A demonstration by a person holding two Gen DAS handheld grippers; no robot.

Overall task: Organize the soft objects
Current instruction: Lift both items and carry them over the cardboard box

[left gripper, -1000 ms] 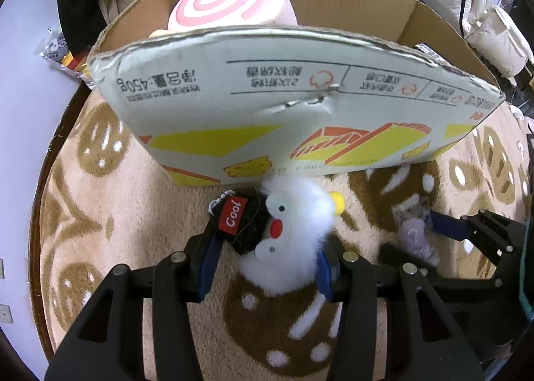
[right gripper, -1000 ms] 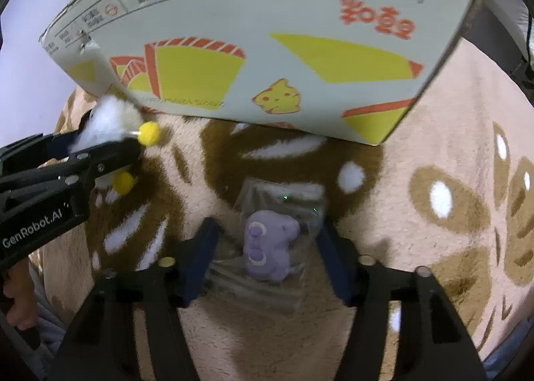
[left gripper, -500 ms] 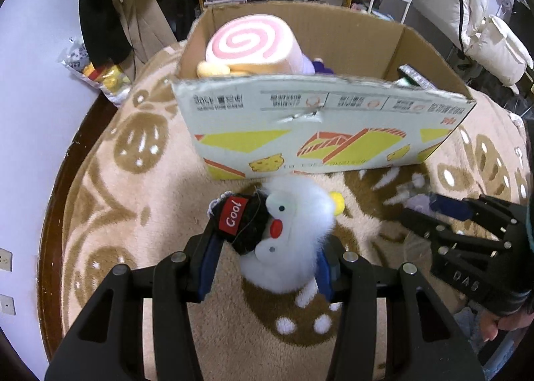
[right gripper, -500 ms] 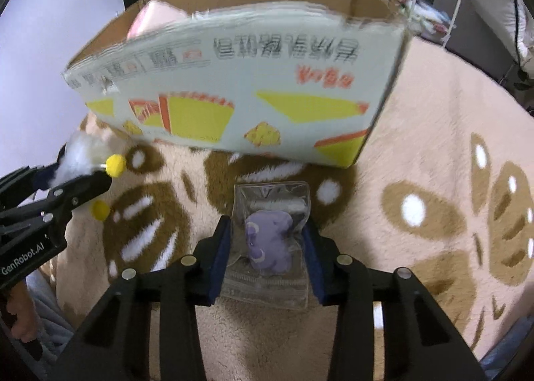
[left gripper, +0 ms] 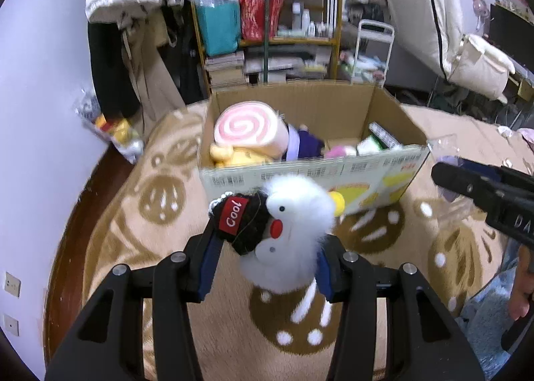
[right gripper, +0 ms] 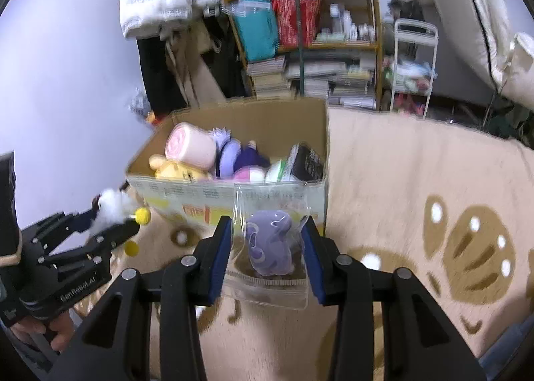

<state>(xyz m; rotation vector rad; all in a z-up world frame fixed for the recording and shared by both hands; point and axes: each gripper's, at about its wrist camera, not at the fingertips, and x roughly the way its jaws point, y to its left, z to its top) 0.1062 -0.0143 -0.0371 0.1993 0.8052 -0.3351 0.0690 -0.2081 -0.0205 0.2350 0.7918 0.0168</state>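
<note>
Right tool (right gripper: 267,257) clamped around bagged purple plush (right gripper: 269,242).

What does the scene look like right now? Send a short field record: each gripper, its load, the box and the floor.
left gripper: shut on white fluffy plush wearing a black "Cool" hat, lifted off the rug
right gripper: just closed on clear bag holding a purple plush, lifted
cardboard box: open, ahead of both grippers
box contents: pink swirl roll plush, yellow plush, other soft items
floor: beige patterned rug
</note>
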